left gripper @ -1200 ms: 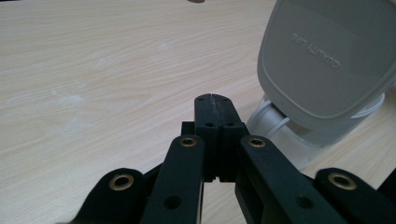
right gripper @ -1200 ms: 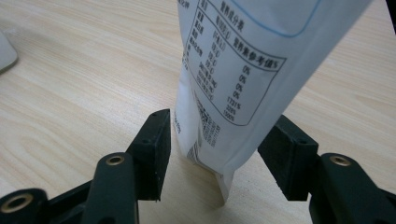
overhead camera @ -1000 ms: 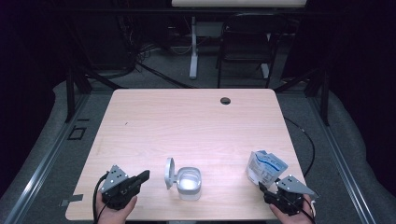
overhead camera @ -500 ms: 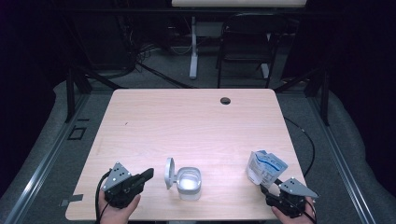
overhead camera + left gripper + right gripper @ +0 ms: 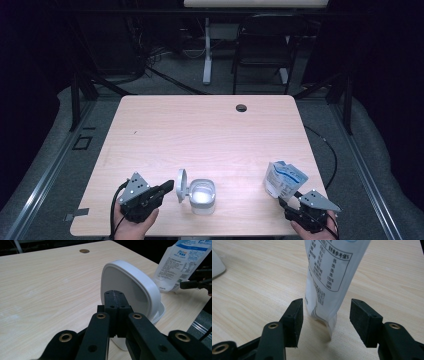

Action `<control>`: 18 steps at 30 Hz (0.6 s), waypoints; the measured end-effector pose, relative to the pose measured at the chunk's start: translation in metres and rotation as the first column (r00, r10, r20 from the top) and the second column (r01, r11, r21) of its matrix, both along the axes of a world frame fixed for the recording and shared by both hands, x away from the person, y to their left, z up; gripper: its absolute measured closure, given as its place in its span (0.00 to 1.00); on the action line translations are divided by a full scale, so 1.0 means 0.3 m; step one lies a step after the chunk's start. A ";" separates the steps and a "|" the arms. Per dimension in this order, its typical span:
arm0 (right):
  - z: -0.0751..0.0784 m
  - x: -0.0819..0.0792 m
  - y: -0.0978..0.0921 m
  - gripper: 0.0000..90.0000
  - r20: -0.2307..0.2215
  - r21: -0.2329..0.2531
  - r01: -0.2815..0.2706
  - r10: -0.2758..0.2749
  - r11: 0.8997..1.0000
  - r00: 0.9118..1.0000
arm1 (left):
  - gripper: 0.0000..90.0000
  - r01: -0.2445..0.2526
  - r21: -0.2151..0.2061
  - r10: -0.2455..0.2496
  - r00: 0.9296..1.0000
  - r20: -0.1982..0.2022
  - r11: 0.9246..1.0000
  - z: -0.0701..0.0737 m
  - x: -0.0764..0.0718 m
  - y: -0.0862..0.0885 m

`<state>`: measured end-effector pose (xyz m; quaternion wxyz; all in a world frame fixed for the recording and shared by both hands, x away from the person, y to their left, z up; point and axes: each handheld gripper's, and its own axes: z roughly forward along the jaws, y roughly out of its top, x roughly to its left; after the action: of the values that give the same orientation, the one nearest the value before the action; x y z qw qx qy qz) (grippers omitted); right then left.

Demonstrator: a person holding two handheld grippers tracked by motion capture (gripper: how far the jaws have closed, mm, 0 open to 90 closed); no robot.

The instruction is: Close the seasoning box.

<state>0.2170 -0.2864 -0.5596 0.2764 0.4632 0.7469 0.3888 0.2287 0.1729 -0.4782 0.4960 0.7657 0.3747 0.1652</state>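
Behind shut left gripper (image 5: 115,296), box (image 5: 152,312) partly hidden

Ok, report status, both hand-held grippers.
Left hand-held gripper shut, empty, at the open lid. Right hand-held gripper open, straddling the upright pouch. Nothing in the way.

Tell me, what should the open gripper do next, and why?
Probably shut the right gripper on the pouch. Its jaws stand open on either side of the pouch's lower edge without touching it, and the box waits open nearby.
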 end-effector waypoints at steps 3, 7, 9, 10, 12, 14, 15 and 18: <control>-0.001 0.004 0.005 0.49 0.004 0.008 -0.001 0.000 1.000 1.000 | 1.00 0.007 0.007 -0.007 1.000 -0.008 1.000 -0.003 0.000 -0.002; -0.001 0.004 0.010 0.49 0.000 -0.004 -0.004 0.004 1.000 1.000 | 1.00 0.009 0.008 -0.009 1.000 -0.006 1.000 -0.007 0.001 -0.005; 0.001 0.002 0.008 0.49 0.000 -0.006 -0.005 0.005 1.000 1.000 | 1.00 0.014 0.011 -0.014 1.000 -0.005 1.000 -0.010 0.000 -0.008; 0.002 0.001 0.008 0.49 0.004 0.000 -0.001 0.001 1.000 1.000 | 1.00 0.016 0.012 -0.015 1.000 -0.005 1.000 -0.010 0.000 -0.009; 0.006 0.001 0.007 0.49 0.006 0.002 0.003 -0.003 1.000 1.000 | 1.00 0.020 0.018 -0.020 1.000 -0.007 1.000 -0.011 0.000 -0.008; 0.007 0.001 0.009 0.49 0.007 0.008 0.007 -0.007 1.000 1.000 | 1.00 0.018 0.012 -0.018 1.000 -0.004 1.000 -0.013 -0.001 -0.008; 0.008 0.003 0.010 0.49 0.006 0.004 0.005 -0.005 1.000 1.000 | 1.00 0.020 0.014 -0.020 1.000 -0.003 1.000 -0.014 -0.001 -0.007; 0.008 0.005 0.020 0.49 0.008 -0.001 0.004 -0.004 1.000 1.000 | 1.00 0.023 0.014 -0.023 1.000 -0.006 1.000 -0.015 -0.006 -0.009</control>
<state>0.2186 -0.2803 -0.5573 0.2803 0.4631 0.7450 0.3897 0.2269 0.1702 -0.4826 0.4914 0.7739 0.3661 0.1600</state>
